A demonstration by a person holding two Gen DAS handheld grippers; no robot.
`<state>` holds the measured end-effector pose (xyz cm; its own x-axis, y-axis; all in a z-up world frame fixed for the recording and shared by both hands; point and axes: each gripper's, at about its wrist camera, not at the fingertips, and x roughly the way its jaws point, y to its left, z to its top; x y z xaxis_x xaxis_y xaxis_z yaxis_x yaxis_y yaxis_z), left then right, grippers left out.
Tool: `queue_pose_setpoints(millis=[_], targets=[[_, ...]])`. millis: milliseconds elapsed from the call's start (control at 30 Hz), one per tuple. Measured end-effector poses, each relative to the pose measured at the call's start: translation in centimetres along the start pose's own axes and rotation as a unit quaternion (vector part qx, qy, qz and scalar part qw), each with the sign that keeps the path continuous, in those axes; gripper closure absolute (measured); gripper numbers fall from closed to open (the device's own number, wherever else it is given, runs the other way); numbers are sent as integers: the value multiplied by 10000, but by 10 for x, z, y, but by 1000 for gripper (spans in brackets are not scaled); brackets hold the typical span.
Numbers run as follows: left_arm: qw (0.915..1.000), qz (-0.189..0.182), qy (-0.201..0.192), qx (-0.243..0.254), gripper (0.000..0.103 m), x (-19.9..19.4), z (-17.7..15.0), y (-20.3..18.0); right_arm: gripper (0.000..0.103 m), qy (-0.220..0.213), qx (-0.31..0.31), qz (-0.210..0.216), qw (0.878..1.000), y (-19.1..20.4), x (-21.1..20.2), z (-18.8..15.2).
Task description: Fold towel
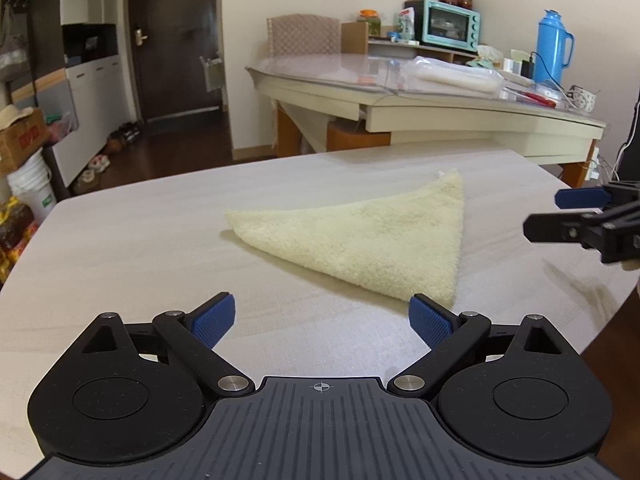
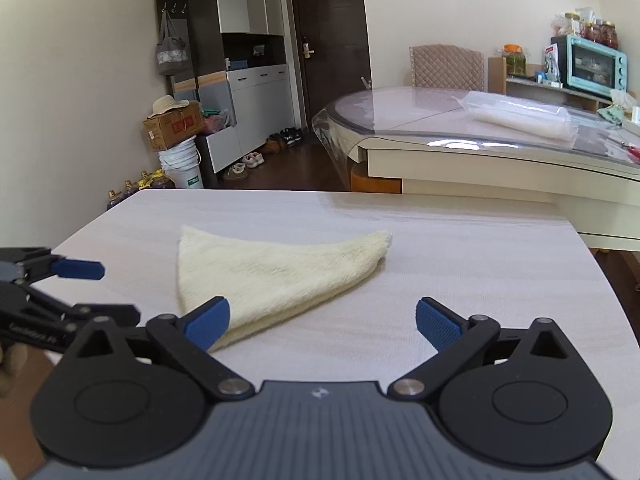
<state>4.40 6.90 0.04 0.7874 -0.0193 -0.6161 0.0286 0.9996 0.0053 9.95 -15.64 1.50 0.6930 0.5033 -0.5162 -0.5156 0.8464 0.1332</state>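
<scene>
A cream towel (image 1: 368, 240) (image 2: 272, 276), folded into a triangle, lies flat on the pale wood-grain table (image 1: 132, 248) (image 2: 460, 264). My left gripper (image 1: 322, 312) hovers open just short of the towel's near corner, with nothing between its blue pads (image 1: 212, 320). My right gripper (image 2: 322, 314) is open too; its left pad (image 2: 208, 326) overlaps the towel's near corner in the picture, and the gap between the pads holds only bare table. Each gripper appears in the other's view: the right gripper (image 1: 544, 214) to the right of the towel, the left gripper (image 2: 118, 292) to its left.
Beyond the table's far edge stands a larger glass-topped table (image 1: 400, 92) (image 2: 480, 148) with a chair (image 1: 304, 36), a teal oven (image 1: 450, 24) and a blue thermos (image 1: 554, 46). Boxes, a bucket (image 2: 182, 168) and shoes sit on the floor at the left.
</scene>
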Motion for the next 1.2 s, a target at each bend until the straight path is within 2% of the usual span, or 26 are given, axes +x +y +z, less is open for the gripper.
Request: queue_pose_setpoints(millis=[200, 300, 400, 500, 633, 967, 1200], targets=[[9999, 35, 111, -52, 6, 19, 8, 11, 18, 94, 234, 33, 9997, -18, 39, 22], [9998, 48, 163, -62, 6, 26, 10, 15, 27, 177, 356, 49, 9992, -26, 59, 26], [9997, 57, 214, -81, 6, 34, 13, 20, 44, 277, 454, 84, 9985, -33, 76, 27], [9996, 64, 240, -100, 6, 37, 14, 23, 51, 329, 465, 51, 9984, -35, 85, 27], [9995, 42, 278, -130, 6, 41, 15, 27, 88, 238, 451, -18, 9987, -36, 84, 26], [9992, 253, 146, -267, 6, 28, 8, 46, 90, -256, -289, -479, 9981, -2, 43, 27], [9984, 381, 10, -428, 6, 7, 1, 59, 90, -306, -397, -380, 9980, 12, 35, 34]])
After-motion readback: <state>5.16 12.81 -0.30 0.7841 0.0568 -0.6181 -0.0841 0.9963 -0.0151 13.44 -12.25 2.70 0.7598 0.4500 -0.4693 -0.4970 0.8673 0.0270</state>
